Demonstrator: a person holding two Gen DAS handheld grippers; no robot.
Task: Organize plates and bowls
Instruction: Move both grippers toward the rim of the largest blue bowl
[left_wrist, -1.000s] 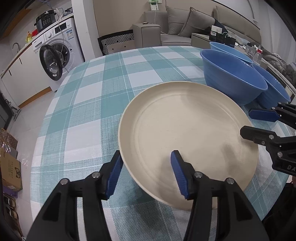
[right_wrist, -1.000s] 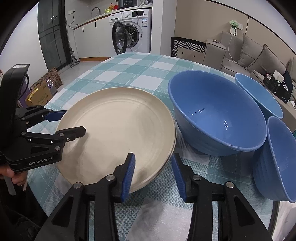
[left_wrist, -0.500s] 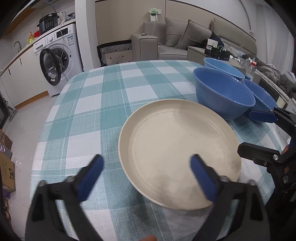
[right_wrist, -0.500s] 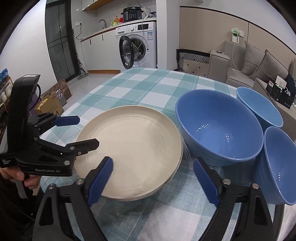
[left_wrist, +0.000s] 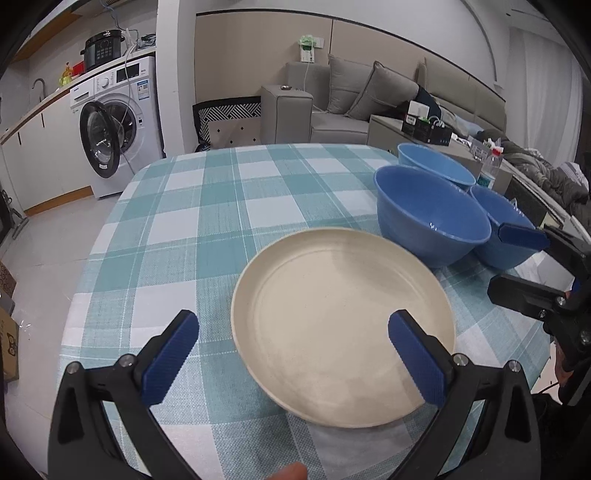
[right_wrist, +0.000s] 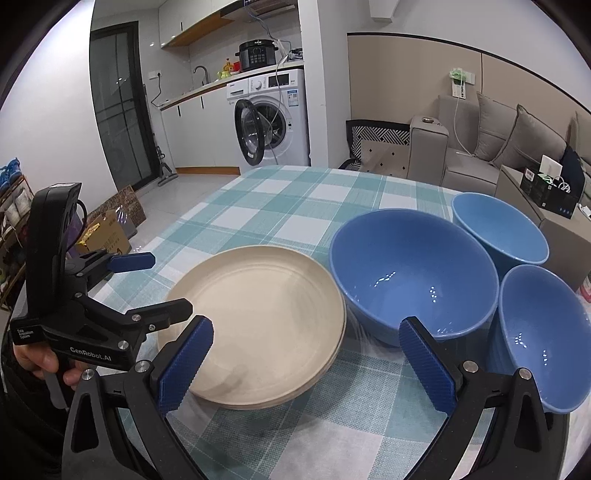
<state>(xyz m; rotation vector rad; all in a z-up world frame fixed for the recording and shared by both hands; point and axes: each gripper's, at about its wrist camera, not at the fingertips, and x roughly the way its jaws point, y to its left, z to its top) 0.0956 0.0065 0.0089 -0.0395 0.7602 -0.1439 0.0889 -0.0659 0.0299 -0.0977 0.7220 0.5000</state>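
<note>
A: Our left gripper (left_wrist: 291, 350) stands wide, its jaws having just been opening, and nothing is pressed between the pads. The plates (left_wrist: 341, 326) sit just ahead and below it, the near rim falling between the two fingers in the left wrist view.

B: Same on our side. The right gripper (right_wrist: 306, 363) is wide too, jaws just opened, and holds nothing. From here the plates (right_wrist: 258, 325) lie ahead and to the left, while the big bowl (right_wrist: 413, 280) lies ahead and slightly right, almost straight down our line.

A: So which hand takes the bowls?

B: Ours, we judge. All three bowls sit on the right side of the desk (right_wrist: 280, 214): the big one touching or just beside the plates, the far bowl (right_wrist: 500, 232) behind it, the near bowl (right_wrist: 543, 336) just beside our right finger. The left gripper is well apart from them, across the plates.

A: Agreed. Plates and bowls are round, so there is no long axis to line up with. The plates lie flat in a low stack, faces up.

B: And every bowl stands upright, mouth up, rims apart or barely touching; we cannot tell which between the big and near ones. We would come at a rim from above.
</note>
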